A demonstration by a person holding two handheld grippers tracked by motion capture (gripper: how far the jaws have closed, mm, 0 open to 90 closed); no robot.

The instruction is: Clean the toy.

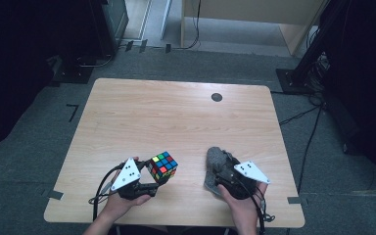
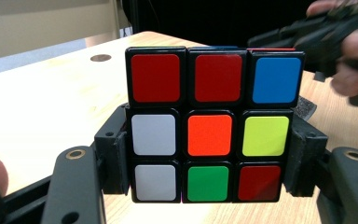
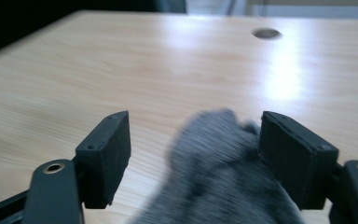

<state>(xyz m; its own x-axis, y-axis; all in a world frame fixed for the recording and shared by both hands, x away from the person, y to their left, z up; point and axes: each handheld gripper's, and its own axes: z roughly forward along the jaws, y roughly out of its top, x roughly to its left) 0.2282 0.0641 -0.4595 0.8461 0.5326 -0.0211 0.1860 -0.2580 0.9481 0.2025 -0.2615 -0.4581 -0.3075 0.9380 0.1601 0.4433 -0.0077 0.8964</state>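
A scrambled colour cube (image 1: 162, 166) hangs tilted just above the wooden table (image 1: 176, 112), near its front edge. My left gripper (image 1: 154, 182) is shut on it. In the left gripper view the pads press the cube (image 2: 209, 135) from both sides at its lower two rows. To the right, a crumpled grey cloth (image 1: 214, 159) lies on the table under my right gripper (image 1: 223, 169). In the right gripper view the jaws stand apart, with the cloth (image 3: 219, 172) bunched between them. It lies against the right-hand pad and clear of the other one.
A dark round grommet (image 1: 217, 97) sits in the tabletop toward the far edge. Grey carpet surrounds the table, with black stands and cables at the far left and right. The person's other hand and gripper (image 2: 335, 32) show behind the cube in the left gripper view.
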